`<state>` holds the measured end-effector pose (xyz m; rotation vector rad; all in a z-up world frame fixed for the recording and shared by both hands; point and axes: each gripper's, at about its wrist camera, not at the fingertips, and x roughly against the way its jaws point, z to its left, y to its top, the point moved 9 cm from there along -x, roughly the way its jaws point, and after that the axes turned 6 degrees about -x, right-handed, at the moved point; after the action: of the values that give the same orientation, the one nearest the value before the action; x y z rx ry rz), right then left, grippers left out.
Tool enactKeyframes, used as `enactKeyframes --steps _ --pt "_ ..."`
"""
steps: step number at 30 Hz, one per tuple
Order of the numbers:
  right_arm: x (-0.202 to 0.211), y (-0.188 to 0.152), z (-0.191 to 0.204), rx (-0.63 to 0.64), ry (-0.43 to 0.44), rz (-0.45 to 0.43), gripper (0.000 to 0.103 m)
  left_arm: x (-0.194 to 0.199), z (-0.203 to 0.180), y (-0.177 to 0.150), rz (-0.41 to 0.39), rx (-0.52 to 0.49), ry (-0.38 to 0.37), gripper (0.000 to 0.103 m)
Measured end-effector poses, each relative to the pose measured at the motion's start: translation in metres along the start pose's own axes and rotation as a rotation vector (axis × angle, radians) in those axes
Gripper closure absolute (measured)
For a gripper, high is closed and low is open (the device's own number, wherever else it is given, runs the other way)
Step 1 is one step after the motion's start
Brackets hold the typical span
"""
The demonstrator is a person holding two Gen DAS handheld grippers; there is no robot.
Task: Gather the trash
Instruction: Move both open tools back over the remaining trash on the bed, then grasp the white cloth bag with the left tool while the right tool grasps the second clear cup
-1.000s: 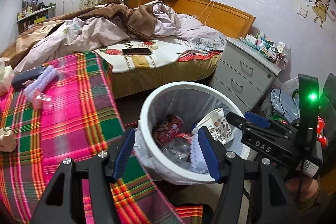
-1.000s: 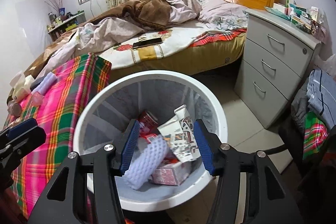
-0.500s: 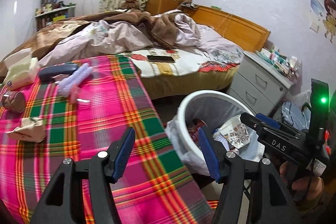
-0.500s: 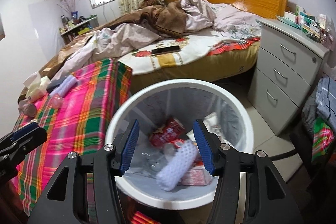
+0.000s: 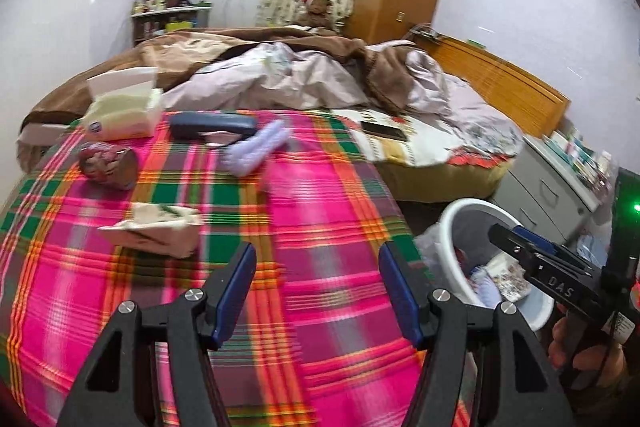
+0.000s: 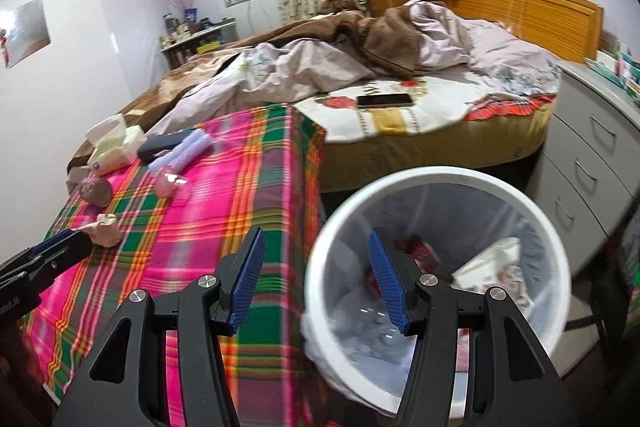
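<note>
A white bin (image 6: 400, 179) with a liner stands on the floor beside the plaid-covered table (image 5: 320, 211) and holds several pieces of trash. On the cloth lie a crumpled cream carton (image 5: 156, 227), a red can (image 5: 108, 165) on its side, a lavender foam sleeve (image 5: 256, 147) and a dark blue case (image 5: 212, 125). My left gripper (image 5: 316, 255) hovers over the cloth to the right of the carton, its jaws opening with nothing between them. Over the gap between the table edge and the bin rim, my right gripper (image 6: 317, 239) is open and holds nothing.
A tissue box (image 5: 120, 107) sits at the table's far left. Beyond the table is an unmade bed (image 6: 360, 67) with a phone (image 6: 384, 101) on it. A grey chest of drawers (image 6: 592, 155) stands right of the bin (image 5: 452, 223). A small pink cup (image 6: 170, 183) lies on the cloth.
Both grippers have swung left, away from the bin. The left one has gone from over the bin to over the plaid cloth; the bin now sits to the right in both views.
</note>
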<state>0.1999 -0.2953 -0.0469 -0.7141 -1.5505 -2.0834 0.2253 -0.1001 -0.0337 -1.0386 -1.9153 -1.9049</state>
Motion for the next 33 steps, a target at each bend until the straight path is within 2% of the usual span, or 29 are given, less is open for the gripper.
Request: enactKeyframes --steps 10,14,18,28,33 --pt "-0.029 0.005 0.055 0.102 0.104 0.033 0.048 0.001 0.074 -0.008 0.015 0.125 0.097 0.033" --pt "-0.047 0.003 0.074 0.126 0.160 0.077 0.048 -0.005 0.097 -0.014 0.037 0.164 0.128 0.031" --pt "-0.065 -0.001 0.092 0.187 0.175 0.108 0.048 -0.018 0.114 -0.021 0.072 0.206 0.152 0.029" --pt "-0.094 0.003 0.129 0.294 0.262 0.152 0.047 -0.050 0.128 -0.017 0.097 0.316 0.110 0.028" --pt "-0.111 0.003 0.134 0.287 0.280 0.190 0.046 -0.069 0.130 -0.018 0.140 0.336 0.103 0.026"
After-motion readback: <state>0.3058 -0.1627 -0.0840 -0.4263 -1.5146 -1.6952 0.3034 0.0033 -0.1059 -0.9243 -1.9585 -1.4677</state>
